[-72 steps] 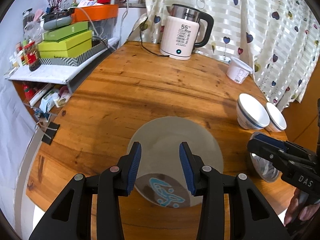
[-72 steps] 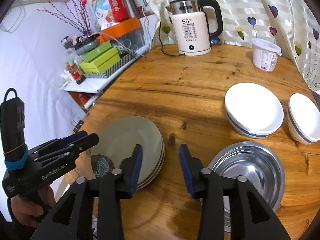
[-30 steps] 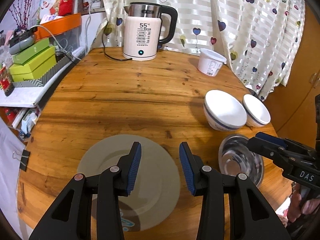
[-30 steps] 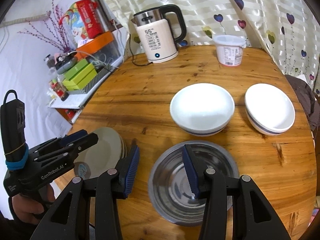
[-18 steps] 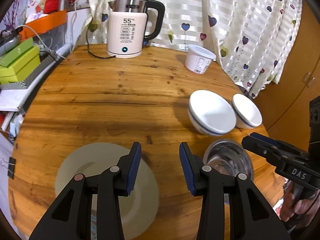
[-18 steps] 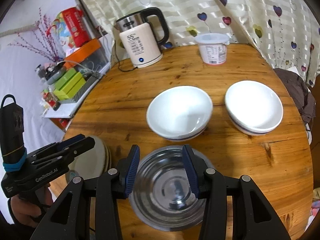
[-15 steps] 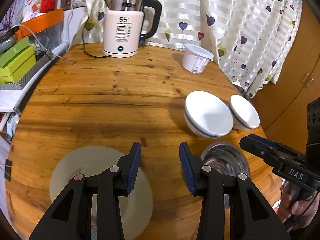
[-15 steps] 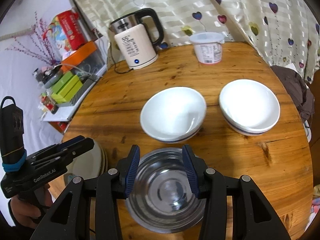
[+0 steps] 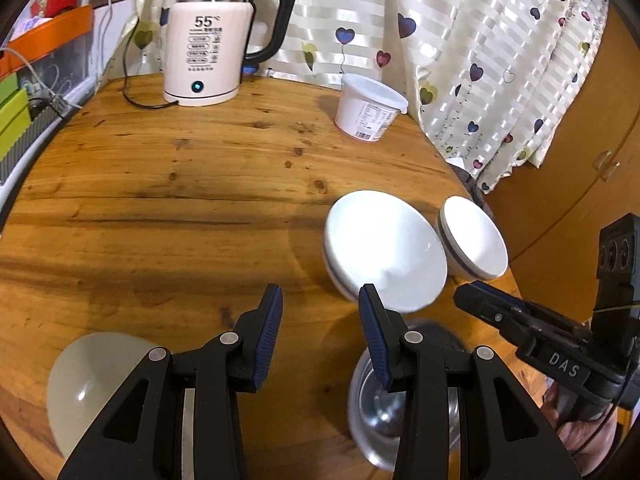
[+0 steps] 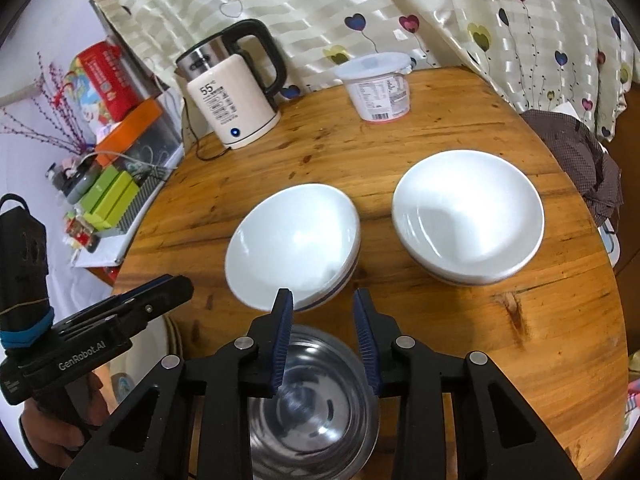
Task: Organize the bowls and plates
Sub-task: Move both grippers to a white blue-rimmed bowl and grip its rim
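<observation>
My right gripper (image 10: pixel 322 316), jaws closing with nothing between them yet, lines up on the steel bowl's (image 10: pixel 316 412) far rim at six o'clock (white bowls (image 10: pixel 292 240) at twelve). My left gripper (image 9: pixel 318 320) hangs half-open, empty.

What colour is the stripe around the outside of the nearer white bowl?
Dark blue, a thin band low on the white bowl's outer wall. The right wrist view shows it best.

Counted on the wooden table (image 10: pixel 460 320): two stacks of white bowls (image 10: pixel 294 240) (image 10: pixel 468 216), bowls per stack not discernible; one steel bowl (image 10: pixel 316 408); one stack of grey plates (image 9: pixel 92 376); one kettle (image 9: pixel 208 40); one lidded white tub (image 9: pixel 370 106). Two grippers were seen.
</observation>
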The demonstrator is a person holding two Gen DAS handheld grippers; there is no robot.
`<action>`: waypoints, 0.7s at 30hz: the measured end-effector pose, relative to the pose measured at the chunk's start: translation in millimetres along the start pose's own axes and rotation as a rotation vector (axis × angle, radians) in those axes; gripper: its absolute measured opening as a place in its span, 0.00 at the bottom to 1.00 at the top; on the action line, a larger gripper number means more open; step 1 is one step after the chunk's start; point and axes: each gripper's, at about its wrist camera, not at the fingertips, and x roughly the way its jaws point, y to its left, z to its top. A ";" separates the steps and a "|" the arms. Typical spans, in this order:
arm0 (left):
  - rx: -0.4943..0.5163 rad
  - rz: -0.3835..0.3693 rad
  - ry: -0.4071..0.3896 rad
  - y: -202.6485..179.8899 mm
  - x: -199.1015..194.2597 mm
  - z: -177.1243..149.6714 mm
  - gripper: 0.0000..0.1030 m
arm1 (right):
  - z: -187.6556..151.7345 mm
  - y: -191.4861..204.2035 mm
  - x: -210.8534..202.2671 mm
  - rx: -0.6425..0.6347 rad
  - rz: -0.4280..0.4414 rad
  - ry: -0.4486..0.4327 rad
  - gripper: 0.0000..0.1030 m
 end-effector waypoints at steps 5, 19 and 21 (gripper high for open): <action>-0.020 -0.015 0.024 -2.8 18.3 6.7 0.40 | 9.1 -9.1 11.2 0.020 0.003 0.011 0.30; -0.017 -0.018 0.050 -9.9 42.4 13.8 0.39 | 20.6 -19.9 31.5 0.037 0.036 0.032 0.18; -0.009 -0.020 0.051 -11.4 43.6 14.0 0.34 | 20.8 -18.0 32.7 0.030 0.040 0.032 0.17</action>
